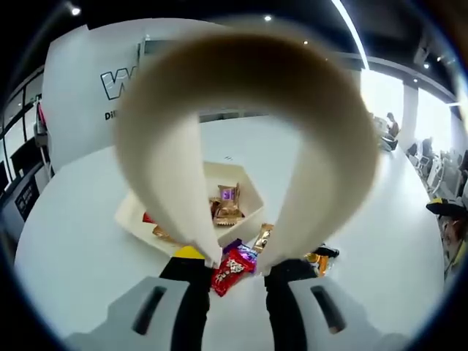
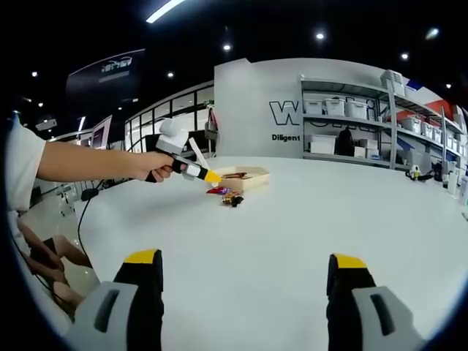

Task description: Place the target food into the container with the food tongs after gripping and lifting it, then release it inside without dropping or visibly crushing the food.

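In the left gripper view, the left gripper [image 1: 235,272] is clamping the cream food tongs [image 1: 248,131], whose looped end fills the upper frame. The tong tips are sitting apart over the wrapped candies [image 1: 235,265], gripping nothing. Just beyond, more wrapped sweets are lying inside the shallow container [image 1: 252,191] on the white table [image 1: 73,256]. In the right gripper view, the right gripper [image 2: 245,274] is hovering with jaws spread wide, holding nothing.
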